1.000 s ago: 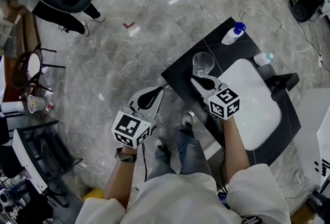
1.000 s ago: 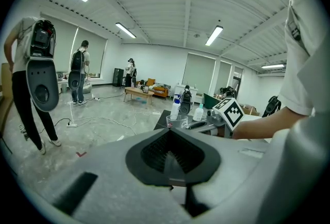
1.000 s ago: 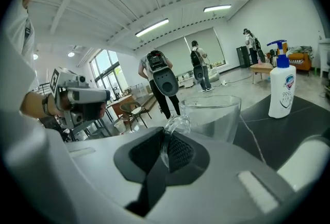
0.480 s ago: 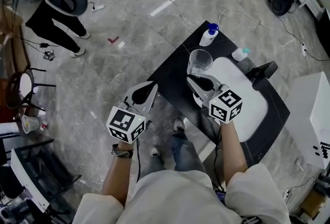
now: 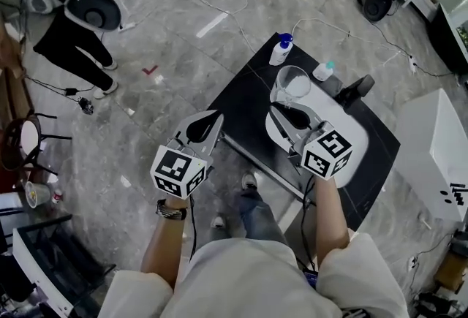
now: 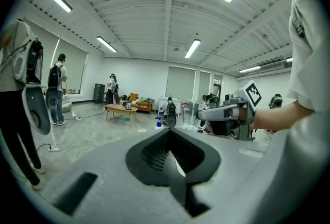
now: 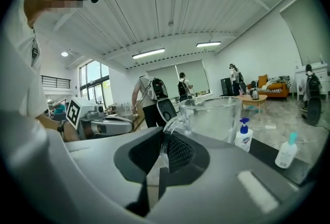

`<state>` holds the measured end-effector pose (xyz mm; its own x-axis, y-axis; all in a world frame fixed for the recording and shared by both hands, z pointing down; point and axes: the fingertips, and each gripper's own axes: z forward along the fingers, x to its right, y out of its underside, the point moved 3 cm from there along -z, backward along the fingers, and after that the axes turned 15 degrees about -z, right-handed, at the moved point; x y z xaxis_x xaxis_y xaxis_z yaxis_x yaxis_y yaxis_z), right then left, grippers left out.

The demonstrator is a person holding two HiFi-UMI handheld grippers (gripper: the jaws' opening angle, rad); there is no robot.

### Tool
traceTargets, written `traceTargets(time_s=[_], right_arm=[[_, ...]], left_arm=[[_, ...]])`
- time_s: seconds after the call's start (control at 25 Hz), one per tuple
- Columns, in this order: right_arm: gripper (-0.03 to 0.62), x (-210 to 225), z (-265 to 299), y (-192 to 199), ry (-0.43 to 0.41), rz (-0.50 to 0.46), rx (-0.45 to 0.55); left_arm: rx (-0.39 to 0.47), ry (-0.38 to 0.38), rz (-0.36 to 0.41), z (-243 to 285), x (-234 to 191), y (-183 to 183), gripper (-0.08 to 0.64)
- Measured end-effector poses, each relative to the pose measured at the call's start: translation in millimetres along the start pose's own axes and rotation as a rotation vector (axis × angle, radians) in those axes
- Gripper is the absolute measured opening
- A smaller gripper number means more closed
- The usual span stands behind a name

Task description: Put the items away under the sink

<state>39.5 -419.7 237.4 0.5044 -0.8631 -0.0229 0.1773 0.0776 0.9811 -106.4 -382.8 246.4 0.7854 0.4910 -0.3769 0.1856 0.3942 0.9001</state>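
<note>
Head view: a clear glass mug is held by the right gripper and is seen over the far end of the white sink, which is set into a black counter. A soap bottle with a blue pump is parked at the counter's far corner. A small bottle is stood a bit to its right, near the black tap. The left gripper is kept off the counter's left edge, over the grey floor.

Left gripper view: the left gripper jaws are seen pressed together, and nothing is caught between them. The right gripper is visible off to the right, and the soap bottle is just about made out behind the jaws. A few people can be spotted far back in the room.

Right gripper view: the right gripper pads are clamped on the mug by its handle, with the mug upright just past the jaws. The soap bottle and small bottle are shown lower down to the right on the counter, well apart from the mug. The left gripper is in view on the left.
</note>
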Motion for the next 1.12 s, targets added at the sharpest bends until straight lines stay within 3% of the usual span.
traceTargets(time_s=[0.24,0.48,0.76,1.12], right_arm=[[0.015,-34.2,-30.9,-20.3,0.051,-0.036,0.019],[0.015,-73.7,-50.4,-34.2,0.080,-0.052,0.009],[0.015,-130.8,-72.3,-56.7,0.093,-0.055,0.055],[0.015,-196.3,-124.6,-77.5,0.186,-0.116,0.055]], left_arm=[[0.014,0.042,0.026,-30.1,22.1,-0.3,0.005],[0.017,0.027,0.148,-71.3,41.5,-5.1,0.005],[0.061,0.052,0.185,-125.3,65.6,-13.3,0.005],[0.093,0.128,0.232,-176.3,110.4,-12.2,0.005]])
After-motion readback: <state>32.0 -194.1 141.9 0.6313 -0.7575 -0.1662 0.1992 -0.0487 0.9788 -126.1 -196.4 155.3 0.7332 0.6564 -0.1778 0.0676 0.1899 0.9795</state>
